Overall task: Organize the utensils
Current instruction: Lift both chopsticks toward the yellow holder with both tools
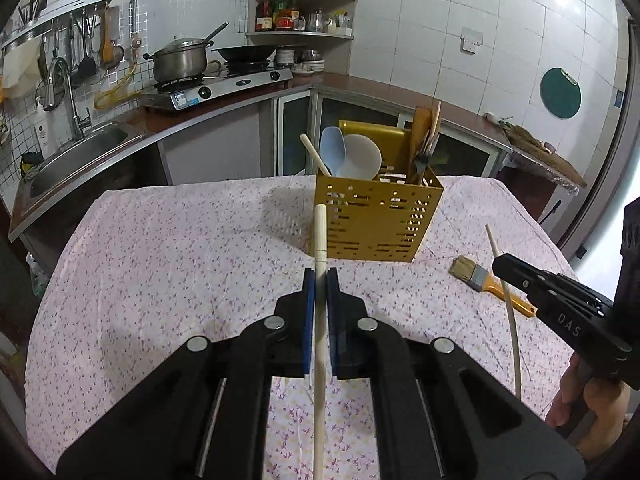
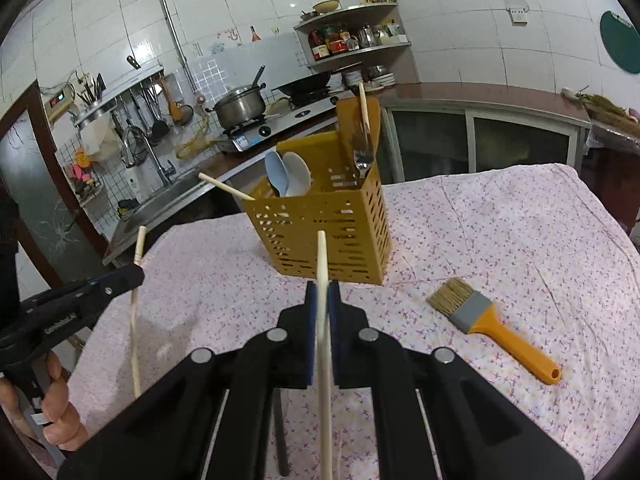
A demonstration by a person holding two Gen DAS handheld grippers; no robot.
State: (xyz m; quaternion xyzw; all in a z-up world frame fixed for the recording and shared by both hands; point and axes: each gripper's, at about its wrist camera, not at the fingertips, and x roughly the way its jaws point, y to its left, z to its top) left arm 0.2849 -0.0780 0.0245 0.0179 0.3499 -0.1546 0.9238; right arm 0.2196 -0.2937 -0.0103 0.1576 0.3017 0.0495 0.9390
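Yellow caddy (image 1: pixel 378 220) ahead, paintbrush (image 1: pixel 490 286) beside it, floral tablecloth (image 1: pixel 160 260)

A pale wooden chopstick (image 1: pixel 320 240) is pinched off the surface, tip toward the yellow perforated utensil holder (image 1: pixel 376 220). A second chopstick (image 2: pixel 322 264) is likewise raised. The holder stands upright near the surface's far edge, holding two light spoons (image 1: pixel 352 156), a fork (image 2: pixel 362 158), a wooden spatula (image 1: pixel 420 128) and a leaning chopstick (image 1: pixel 314 154).
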